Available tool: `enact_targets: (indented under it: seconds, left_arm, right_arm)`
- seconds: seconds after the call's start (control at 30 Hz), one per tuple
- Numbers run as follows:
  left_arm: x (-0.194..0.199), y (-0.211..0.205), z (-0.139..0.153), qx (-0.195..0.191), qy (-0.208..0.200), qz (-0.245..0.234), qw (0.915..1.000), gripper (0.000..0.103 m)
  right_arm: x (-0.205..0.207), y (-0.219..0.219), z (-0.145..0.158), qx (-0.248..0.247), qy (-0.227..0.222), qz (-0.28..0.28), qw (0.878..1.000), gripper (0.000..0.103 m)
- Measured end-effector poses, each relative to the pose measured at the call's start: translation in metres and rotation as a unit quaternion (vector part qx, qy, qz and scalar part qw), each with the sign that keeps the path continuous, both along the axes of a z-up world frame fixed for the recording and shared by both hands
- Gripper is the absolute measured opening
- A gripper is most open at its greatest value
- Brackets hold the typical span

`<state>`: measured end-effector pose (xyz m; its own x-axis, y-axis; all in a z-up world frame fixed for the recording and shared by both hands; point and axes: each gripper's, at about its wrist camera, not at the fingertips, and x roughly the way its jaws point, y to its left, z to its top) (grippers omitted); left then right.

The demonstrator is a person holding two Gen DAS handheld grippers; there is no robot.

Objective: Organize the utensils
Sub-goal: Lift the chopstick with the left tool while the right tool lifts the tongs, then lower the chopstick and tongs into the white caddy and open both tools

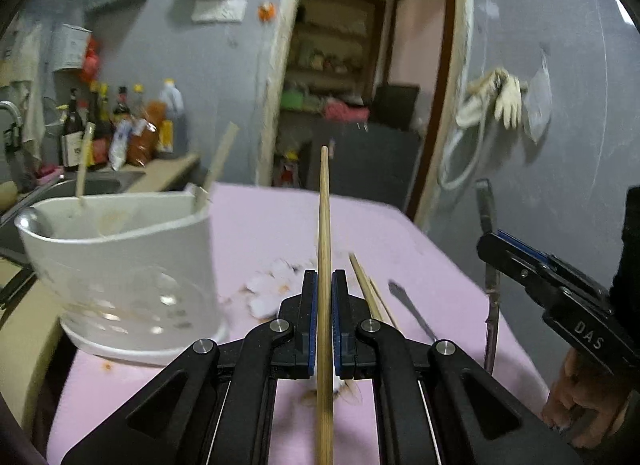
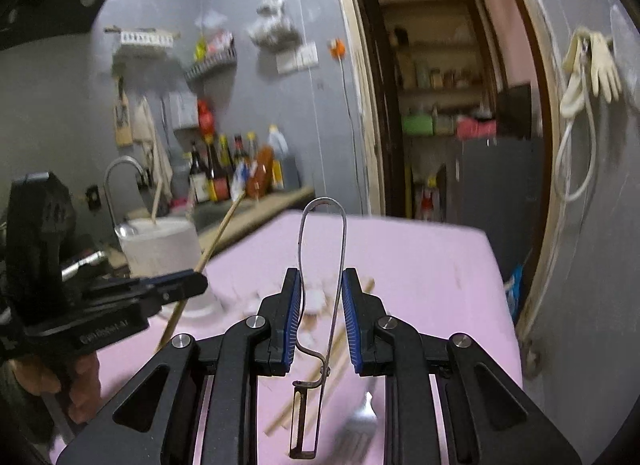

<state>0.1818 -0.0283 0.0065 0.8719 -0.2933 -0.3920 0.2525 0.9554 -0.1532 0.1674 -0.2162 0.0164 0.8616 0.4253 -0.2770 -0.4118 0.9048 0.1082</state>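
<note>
Carrying step: left tongs clamp a long wooden chopstick, right tongs grip a steel wire-handled peeler; next, drop both into the white plastic utensil holder near the surface's left edge.

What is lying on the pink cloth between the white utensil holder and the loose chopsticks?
In the left wrist view, only a white flower print on the pink cloth lies between the utensil holder and the loose chopsticks.
</note>
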Motion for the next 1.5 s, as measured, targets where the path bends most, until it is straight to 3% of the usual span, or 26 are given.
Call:
enact_targets:
  seconds: [0.13, 0.33, 0.5, 0.7, 0.93, 1.2, 1.5]
  left_arm:
    - [-0.009, 0.028, 0.014, -0.027, -0.043, 0.025, 0.9984, 0.004]
    - [-0.01, 0.068, 0.041, -0.036, -0.094, 0.065, 0.9928, 0.004]
    - [-0.01, 0.107, 0.068, -0.042, -0.13, 0.09, 0.9865, 0.004]
    - [0.01, 0.16, 0.086, -0.049, -0.144, 0.132, 0.9795, 0.004]
    - [0.036, 0.204, 0.088, -0.062, -0.16, 0.191, 0.9664, 0.004]
    - [0.048, 0.237, 0.094, -0.09, -0.187, 0.225, 0.952, 0.004]
    - [0.059, 0.244, 0.07, -0.11, -0.204, 0.249, 0.9405, 0.004]
  right_arm:
    - [-0.005, 0.022, 0.016, 0.012, -0.047, 0.004, 0.999, 0.018]
    - [-0.007, 0.059, 0.038, 0.034, -0.112, 0.014, 0.993, 0.018]
    - [0.005, 0.083, 0.049, 0.066, -0.135, 0.024, 0.988, 0.018]
    - [0.025, 0.119, 0.062, 0.096, -0.141, 0.057, 0.984, 0.018]
    - [0.036, 0.158, 0.066, 0.085, -0.178, 0.078, 0.977, 0.018]
    - [0.059, 0.181, 0.053, 0.082, -0.171, 0.084, 0.978, 0.018]
    - [0.076, 0.191, 0.027, 0.068, -0.146, 0.08, 0.984, 0.018]
